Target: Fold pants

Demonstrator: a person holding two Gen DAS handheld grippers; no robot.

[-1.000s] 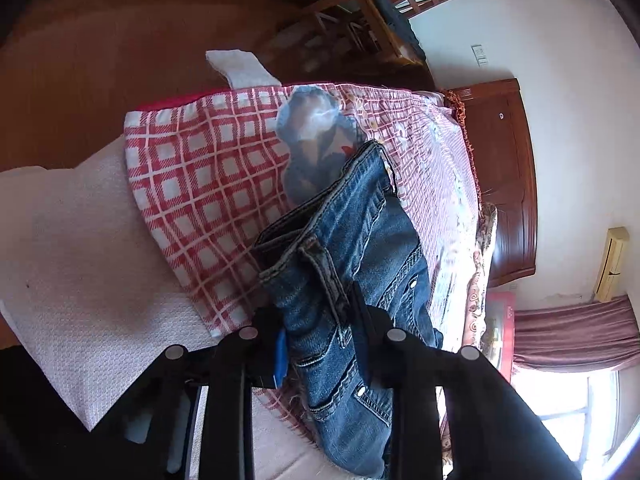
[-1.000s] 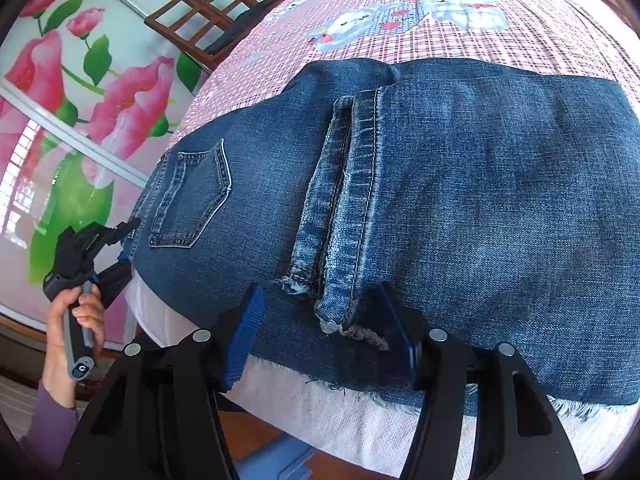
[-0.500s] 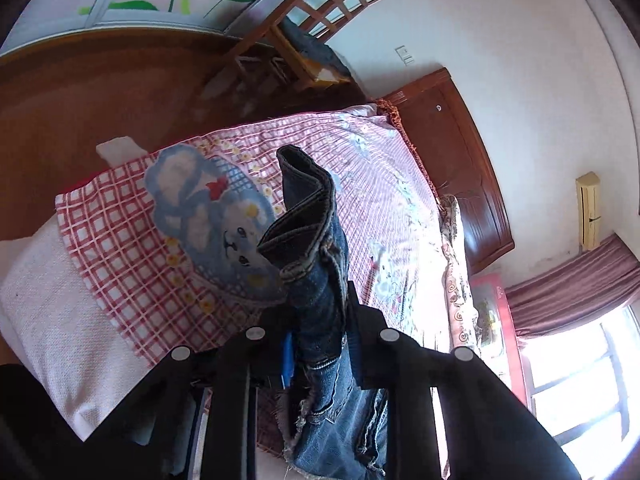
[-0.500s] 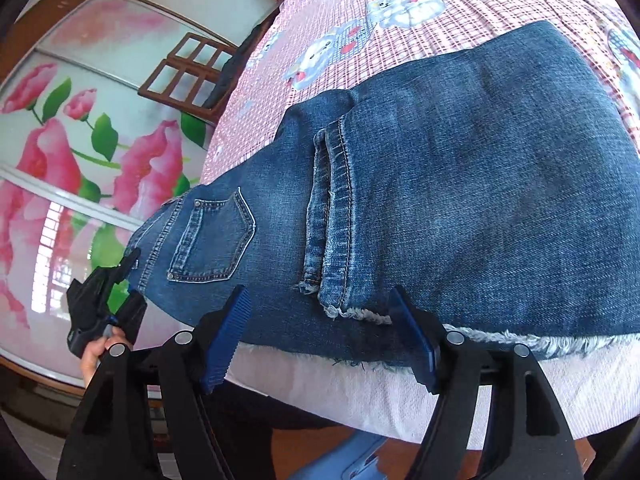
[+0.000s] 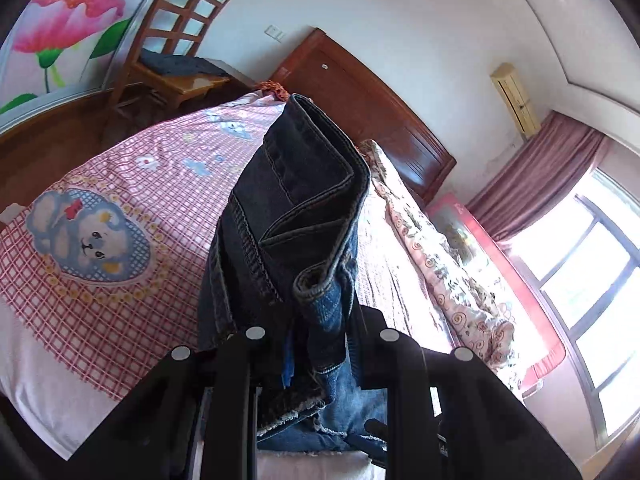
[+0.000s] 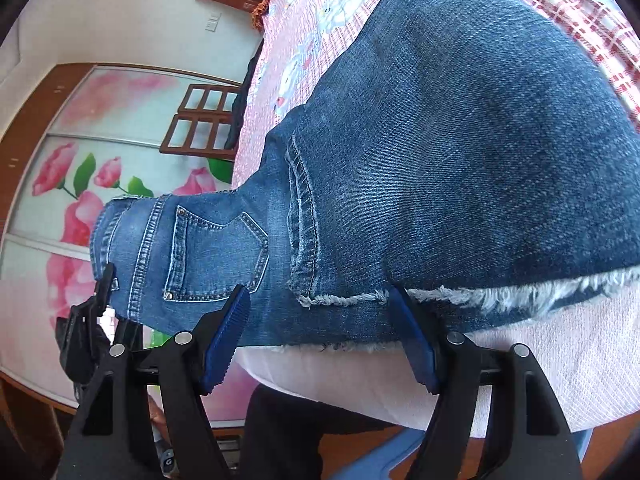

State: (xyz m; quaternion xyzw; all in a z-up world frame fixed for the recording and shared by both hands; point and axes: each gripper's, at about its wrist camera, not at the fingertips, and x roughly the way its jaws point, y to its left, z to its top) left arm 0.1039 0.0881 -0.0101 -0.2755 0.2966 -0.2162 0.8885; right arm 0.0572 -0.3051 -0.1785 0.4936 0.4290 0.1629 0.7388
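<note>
The blue denim jeans [image 6: 460,152] lie across the bed, frayed leg hems at the near edge. My left gripper [image 5: 320,344] is shut on the waistband end of the jeans [image 5: 304,208] and holds it up off the bed, the cloth standing in a fold above the fingers. In the right wrist view that gripper [image 6: 100,308] shows at the far left, pinching the waistband by the back pocket [image 6: 216,256]. My right gripper [image 6: 320,340] is open and empty, its blue pads on either side of the frayed hem [image 6: 344,300] without gripping it.
The bed has a pink checked sheet [image 5: 120,240] with a bear print over a white mattress cover [image 6: 560,360]. A wooden chair [image 5: 168,52] stands beyond the bed, a dark headboard [image 5: 372,108] behind, a rolled floral quilt [image 5: 440,264] along the right side.
My left gripper has lifted the waistband end up off the bed and swung it over the legs. My right gripper has stayed open at the hem and tilted.
</note>
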